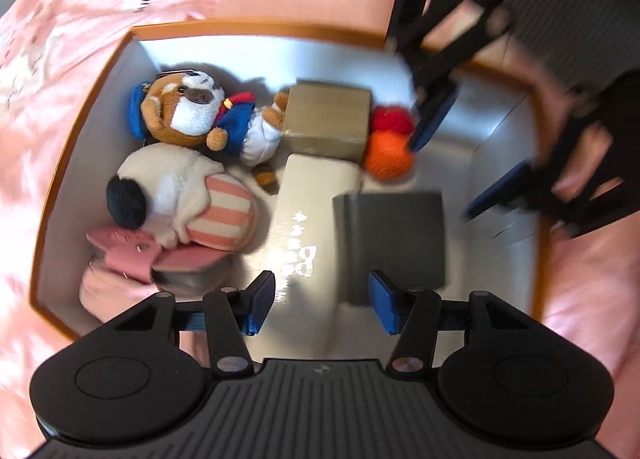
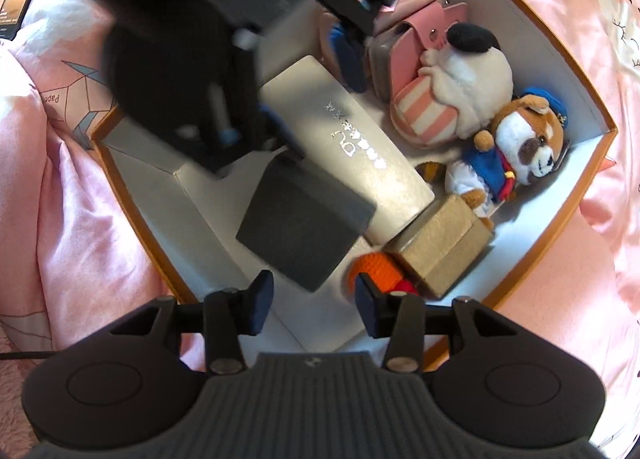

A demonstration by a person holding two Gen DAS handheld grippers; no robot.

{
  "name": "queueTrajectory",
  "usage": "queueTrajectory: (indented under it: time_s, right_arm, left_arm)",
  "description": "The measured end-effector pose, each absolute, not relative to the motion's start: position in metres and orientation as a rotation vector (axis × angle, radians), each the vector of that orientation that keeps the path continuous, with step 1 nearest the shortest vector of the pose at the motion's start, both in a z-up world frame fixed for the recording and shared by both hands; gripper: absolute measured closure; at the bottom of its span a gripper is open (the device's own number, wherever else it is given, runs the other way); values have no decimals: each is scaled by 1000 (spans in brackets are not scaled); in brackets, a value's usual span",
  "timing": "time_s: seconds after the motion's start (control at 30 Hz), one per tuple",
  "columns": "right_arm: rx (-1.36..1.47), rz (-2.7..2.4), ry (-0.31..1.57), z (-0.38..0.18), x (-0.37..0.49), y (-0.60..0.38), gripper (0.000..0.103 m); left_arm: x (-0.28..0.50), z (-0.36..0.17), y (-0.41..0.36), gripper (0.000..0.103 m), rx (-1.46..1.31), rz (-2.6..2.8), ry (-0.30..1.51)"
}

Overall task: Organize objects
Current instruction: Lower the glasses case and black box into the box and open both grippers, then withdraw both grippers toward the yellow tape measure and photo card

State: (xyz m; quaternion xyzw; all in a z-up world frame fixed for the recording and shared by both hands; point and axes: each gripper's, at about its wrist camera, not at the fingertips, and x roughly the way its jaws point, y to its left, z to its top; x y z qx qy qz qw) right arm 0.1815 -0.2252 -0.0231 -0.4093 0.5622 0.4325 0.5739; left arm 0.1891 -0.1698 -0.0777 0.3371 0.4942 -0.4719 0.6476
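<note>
An orange-rimmed white box [image 1: 256,25] lies on pink bedding. It holds a red panda plush [image 1: 192,107], a white dog plush [image 1: 172,187], a pink pouch [image 1: 128,255], a cream box [image 1: 316,195], a dark grey box [image 1: 396,235], a cardboard box [image 1: 328,119] and orange [image 1: 386,157] and red [image 1: 394,121] yarn balls. My left gripper [image 1: 320,303] hovers open over the cream box's near end. My right gripper [image 2: 314,299] is open above the dark grey box's [image 2: 300,219] corner. One of its fingers is beside the orange ball [image 2: 372,269].
Pink bedding [image 1: 80,59] surrounds the box on all sides. The other gripper crosses each view: the right gripper [image 1: 466,155] at the upper right of the left wrist view, the left gripper [image 2: 316,95] at the top of the right wrist view. Bare white floor [image 1: 460,147] shows beside the grey box.
</note>
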Motion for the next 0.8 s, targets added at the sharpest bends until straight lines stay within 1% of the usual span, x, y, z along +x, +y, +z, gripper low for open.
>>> queueTrajectory:
  time_s: [0.2,0.5,0.57,0.8]
  right_arm:
    - [-876,989,1322,-33,186,-215,56]
    - [-713,902,1450,-63,192,-216,54]
    - [-658,893,1466,-67,194,-217,51]
    - [-525,864,1488,-71,189,-215,57]
  left_arm:
    - [174,-53,-156,45,574,-925,1063]
    - [166,-15,-98,45,213,-725,983]
    - [162,-13,-86,45,168,-689,978]
    - [142,-5,-48,45,119,-526,936]
